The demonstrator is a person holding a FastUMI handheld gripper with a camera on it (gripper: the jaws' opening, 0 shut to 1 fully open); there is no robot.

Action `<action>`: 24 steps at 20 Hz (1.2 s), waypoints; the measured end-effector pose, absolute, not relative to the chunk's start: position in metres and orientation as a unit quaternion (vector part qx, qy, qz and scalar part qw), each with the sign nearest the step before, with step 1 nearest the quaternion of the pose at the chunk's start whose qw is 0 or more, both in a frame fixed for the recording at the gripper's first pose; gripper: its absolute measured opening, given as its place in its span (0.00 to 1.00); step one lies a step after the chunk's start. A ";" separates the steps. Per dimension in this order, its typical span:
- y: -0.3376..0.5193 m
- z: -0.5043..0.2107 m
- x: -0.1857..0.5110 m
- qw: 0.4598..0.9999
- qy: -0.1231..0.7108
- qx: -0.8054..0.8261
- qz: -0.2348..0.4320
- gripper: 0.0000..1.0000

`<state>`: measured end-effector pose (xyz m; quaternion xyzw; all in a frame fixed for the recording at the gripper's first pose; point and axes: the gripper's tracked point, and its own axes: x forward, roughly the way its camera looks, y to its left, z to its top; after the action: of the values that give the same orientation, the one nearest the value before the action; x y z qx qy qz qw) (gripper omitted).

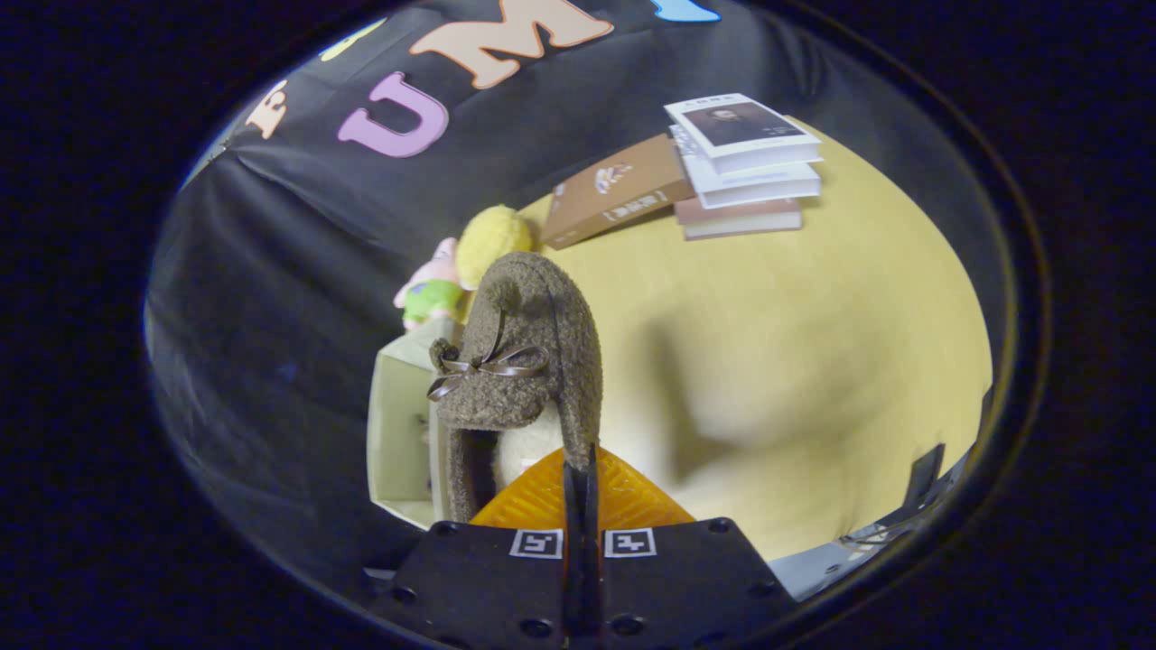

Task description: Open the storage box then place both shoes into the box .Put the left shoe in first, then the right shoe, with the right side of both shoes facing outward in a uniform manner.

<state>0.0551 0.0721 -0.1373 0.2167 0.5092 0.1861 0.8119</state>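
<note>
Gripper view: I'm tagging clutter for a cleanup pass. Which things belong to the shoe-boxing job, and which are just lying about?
Job:
- brown shoe, pinched in the tongs
- storage box, just beyond the shoe

Lying about:
- plush toys
- brown book
- stack of books
- table under everything

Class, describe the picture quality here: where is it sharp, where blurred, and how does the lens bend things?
Gripper view: the brown shoe in the gripper is sharp; the table beyond is smeared with a soft shadow; fisheye curves the table edge and tilts the stacked books.
</note>
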 end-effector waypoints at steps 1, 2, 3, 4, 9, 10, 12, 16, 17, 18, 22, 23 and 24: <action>0.088 -0.124 0.052 0.806 0.508 0.228 0.201 0.03; 0.109 -0.113 0.048 0.799 0.507 0.238 0.218 0.03; 0.122 -0.107 0.045 0.795 0.508 0.243 0.228 0.03; 0.139 -0.102 0.042 0.788 0.510 0.247 0.239 0.03; 0.217 -0.109 0.026 0.771 0.532 0.222 0.271 0.03; 0.226 -0.118 0.023 0.774 0.536 0.206 0.267 0.03; 0.237 -0.137 0.019 0.785 0.540 0.173 0.252 0.03; 0.244 -0.174 0.023 0.812 0.534 0.118 0.207 0.03; 0.243 -0.180 0.024 0.817 0.531 0.105 0.196 0.03; 0.241 -0.185 0.024 0.822 0.529 0.094 0.186 0.03; 0.245 -0.188 0.028 0.838 0.512 0.072 0.175 0.04; 0.244 -0.188 0.028 0.840 0.508 0.067 0.176 0.05; 0.245 -0.187 0.026 0.841 0.505 0.066 0.180 0.07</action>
<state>0.0260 0.2450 -0.1866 0.0657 0.5053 0.1798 0.8414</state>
